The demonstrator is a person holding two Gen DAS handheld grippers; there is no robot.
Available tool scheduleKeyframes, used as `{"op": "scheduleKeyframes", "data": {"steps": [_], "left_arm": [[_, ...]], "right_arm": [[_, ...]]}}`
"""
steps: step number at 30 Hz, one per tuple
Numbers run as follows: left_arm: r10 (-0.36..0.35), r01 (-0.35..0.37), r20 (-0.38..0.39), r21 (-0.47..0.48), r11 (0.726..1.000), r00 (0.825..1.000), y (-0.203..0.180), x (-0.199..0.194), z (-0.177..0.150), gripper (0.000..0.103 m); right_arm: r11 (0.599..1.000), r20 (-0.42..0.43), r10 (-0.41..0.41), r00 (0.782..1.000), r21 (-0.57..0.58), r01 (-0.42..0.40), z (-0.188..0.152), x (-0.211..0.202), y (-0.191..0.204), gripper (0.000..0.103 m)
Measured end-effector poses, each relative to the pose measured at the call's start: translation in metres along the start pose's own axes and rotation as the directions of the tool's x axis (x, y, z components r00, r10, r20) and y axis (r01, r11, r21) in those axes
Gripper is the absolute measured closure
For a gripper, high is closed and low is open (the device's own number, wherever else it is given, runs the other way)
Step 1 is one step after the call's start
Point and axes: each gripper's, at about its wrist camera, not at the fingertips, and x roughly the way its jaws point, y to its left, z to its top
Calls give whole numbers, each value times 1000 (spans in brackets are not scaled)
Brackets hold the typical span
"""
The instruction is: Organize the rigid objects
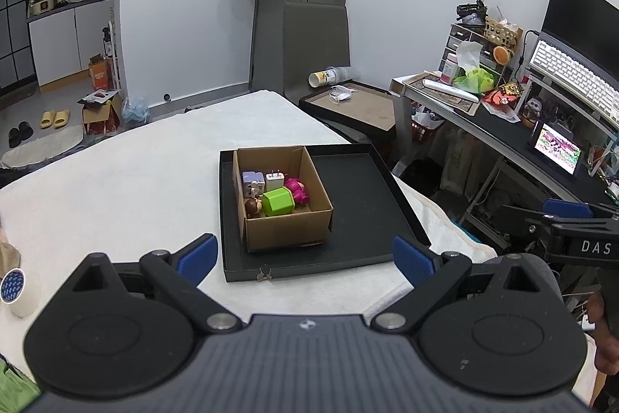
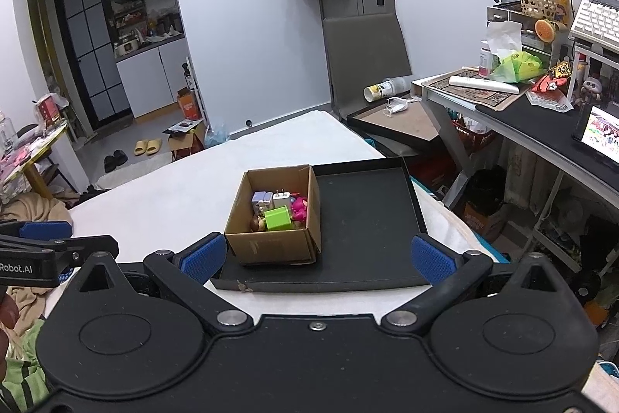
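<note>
A small cardboard box (image 1: pixel 288 229) (image 2: pixel 271 246) stands in the left part of a shallow black tray (image 1: pixel 359 208) (image 2: pixel 367 215) on a white-covered surface. Inside lie a green block (image 1: pixel 277 201) (image 2: pixel 278 217), a white charger plug (image 1: pixel 275 177) (image 2: pixel 282 198), a lilac cube (image 1: pixel 253 181) (image 2: pixel 260 199), a pink toy (image 1: pixel 297 189) (image 2: pixel 300 208) and a brown figure (image 1: pixel 253 208) (image 2: pixel 256 224). My left gripper (image 1: pixel 305 256) is open, held back from the tray's near edge, nothing between its blue pads. My right gripper (image 2: pixel 317 256) is open too, just short of the box.
The white cover (image 1: pixel 135 188) spreads left of the tray. A cluttered desk (image 1: pixel 503 126) with a keyboard and a lit screen stands on the right. A second tray (image 1: pixel 359 103) with a mask and a tipped cup sits beyond. A white round device (image 1: pixel 17 291) lies at the left.
</note>
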Motion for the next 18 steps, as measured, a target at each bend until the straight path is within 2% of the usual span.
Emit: {"op": "scheduleKeyframes", "data": {"steps": [18], "left_arm": [[-8,8,-6,3,1000,1000,1,5,-6,7]], "right_arm": [[999,-16,-34,999,4,34,-4,8,-5,0]]}}
